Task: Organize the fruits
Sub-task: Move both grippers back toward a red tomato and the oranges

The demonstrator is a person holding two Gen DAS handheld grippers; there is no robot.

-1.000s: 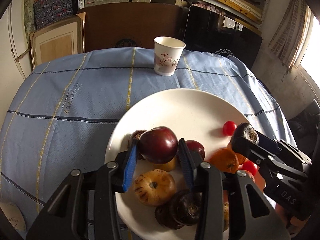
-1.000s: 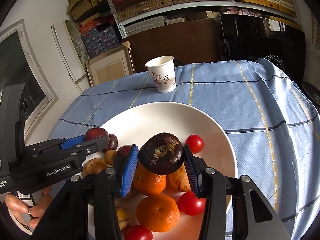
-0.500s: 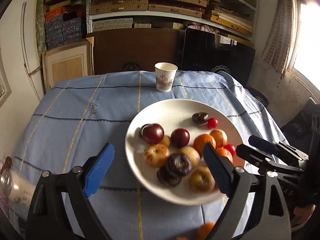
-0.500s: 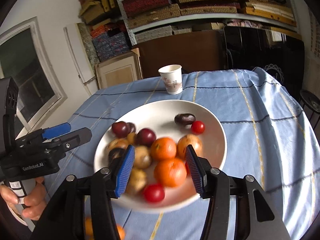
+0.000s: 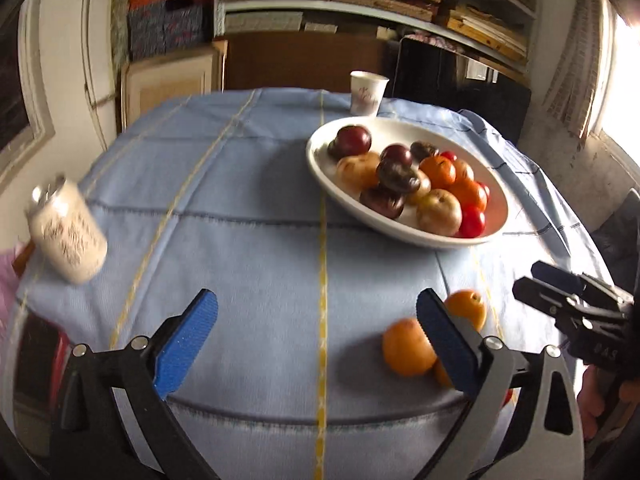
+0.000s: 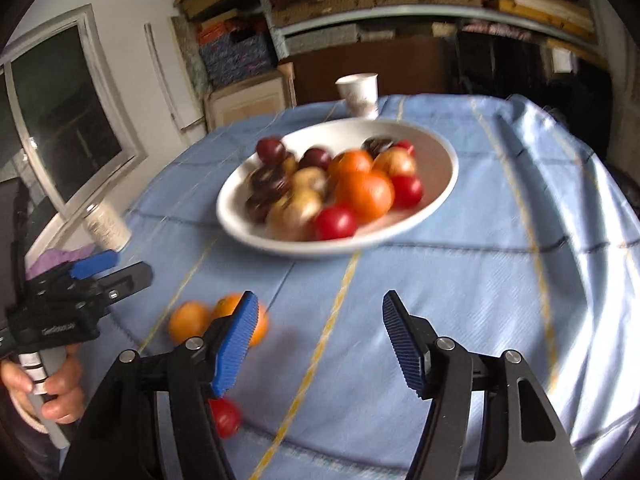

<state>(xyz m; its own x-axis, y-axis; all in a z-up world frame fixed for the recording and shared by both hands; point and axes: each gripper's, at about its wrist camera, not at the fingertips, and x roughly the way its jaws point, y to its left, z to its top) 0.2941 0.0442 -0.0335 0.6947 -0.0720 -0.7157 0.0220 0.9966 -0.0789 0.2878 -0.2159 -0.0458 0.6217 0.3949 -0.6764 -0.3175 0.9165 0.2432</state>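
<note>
A white plate [image 5: 316,148] [image 6: 450,172] piled with dark plums, oranges, yellow-brown fruit and red tomatoes sits beyond both grippers. Two oranges [image 5: 406,346] [image 6: 188,320] lie loose on the blue cloth near the front edge, and a small red tomato [image 6: 226,416] lies closer still. My left gripper [image 5: 316,308] hovers over the cloth left of the oranges, its jaws opening wide with nothing between them. My right gripper [image 6: 320,304] hangs just right of the oranges; its jaws are opening too, and hold nothing.
A paper cup [image 5: 366,92] [image 6: 360,94] stands behind the plate. A white can [image 5: 68,232] [image 6: 106,226] stands at the table's left edge. Shelves and boxes fill the wall behind. The cloth's front edge runs just below both grippers.
Both grippers let go of the dark fruits they held over the plate, opened, and drew back to the near edge. The loose oranges and tomato have come into view.
</note>
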